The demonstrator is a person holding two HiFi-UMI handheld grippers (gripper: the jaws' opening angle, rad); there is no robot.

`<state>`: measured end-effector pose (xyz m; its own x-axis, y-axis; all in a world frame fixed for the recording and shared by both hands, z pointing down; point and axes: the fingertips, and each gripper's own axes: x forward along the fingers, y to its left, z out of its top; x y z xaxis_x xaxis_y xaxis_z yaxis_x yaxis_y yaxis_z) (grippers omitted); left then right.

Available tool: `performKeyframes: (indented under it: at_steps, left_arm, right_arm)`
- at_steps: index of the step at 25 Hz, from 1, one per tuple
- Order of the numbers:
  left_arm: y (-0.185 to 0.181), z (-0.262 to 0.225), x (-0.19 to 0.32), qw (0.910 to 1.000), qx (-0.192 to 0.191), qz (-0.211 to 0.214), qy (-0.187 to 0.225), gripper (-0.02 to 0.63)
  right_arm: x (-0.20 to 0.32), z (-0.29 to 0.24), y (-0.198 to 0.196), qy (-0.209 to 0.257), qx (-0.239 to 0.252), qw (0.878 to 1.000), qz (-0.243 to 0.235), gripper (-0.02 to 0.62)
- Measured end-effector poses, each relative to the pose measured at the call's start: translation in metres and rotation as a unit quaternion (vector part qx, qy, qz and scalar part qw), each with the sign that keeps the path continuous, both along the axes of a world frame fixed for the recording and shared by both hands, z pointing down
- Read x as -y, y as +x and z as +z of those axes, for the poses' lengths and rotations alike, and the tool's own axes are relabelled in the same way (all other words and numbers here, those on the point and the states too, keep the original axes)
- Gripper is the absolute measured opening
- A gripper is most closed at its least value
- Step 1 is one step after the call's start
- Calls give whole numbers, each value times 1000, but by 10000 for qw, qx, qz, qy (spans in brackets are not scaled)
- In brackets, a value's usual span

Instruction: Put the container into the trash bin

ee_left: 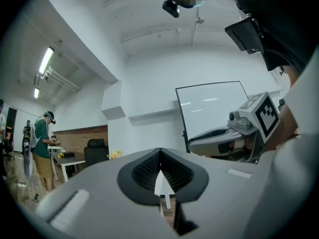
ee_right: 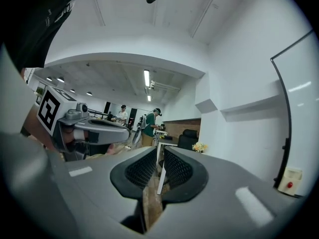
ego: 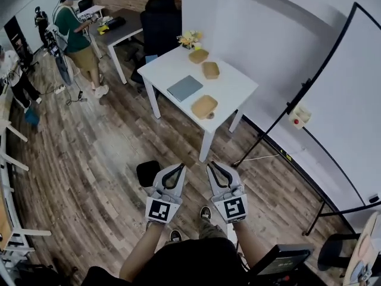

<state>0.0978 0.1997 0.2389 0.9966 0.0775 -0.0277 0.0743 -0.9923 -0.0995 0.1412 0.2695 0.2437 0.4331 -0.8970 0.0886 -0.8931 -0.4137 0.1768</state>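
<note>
Straight ahead: a white table (ego: pixel 235 88) stands far from the grippers, one corner towards the viewer.
Containers: three shallow tan containers lie flat on the table, open side up. The near container (ego: pixel 204 106) is by the near corner, the middle container (ego: pixel 211 70) and far container (ego: pixel 198 56) are further back. Their long axes are too small to tell.
Between them: a grey-blue folder (ego: pixel 184 88) lies left of the near container.
Trash bin: a black bin (ego: pixel 146 173) sits on the floor just far of the left gripper, left of the table's near leg and partly hidden.
Left gripper (ego: pixel 177 167): held level, jaw tips together, nothing in them.
Right gripper (ego: pixel 212 165): held level just right of the left one, jaws a narrow gap apart, nothing between them.
Open room: bare wood floor (ego: pixel 89 159) spreads left and near of the table.
Edges: a whiteboard (ego: pixel 351 100) on a stand and a white wall close off the right.
Far left: a person in a green shirt (ego: pixel 74 34) stands at a second table.
</note>
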Motion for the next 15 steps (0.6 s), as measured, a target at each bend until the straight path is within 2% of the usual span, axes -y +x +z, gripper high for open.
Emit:
performKeyframes:
  at_steps: [8, 15]
  left_arm:
    - [53, 11, -5, 9980, 261, -551, -148, -2]
    - [84, 47, 28, 9943, 651, -799, -262, -2]
  right_arm:
    - [-5, 34, 81, -228, 247, 9983, -484, 67]
    - [22, 73, 142, -562, 539, 9952, -589, 87]
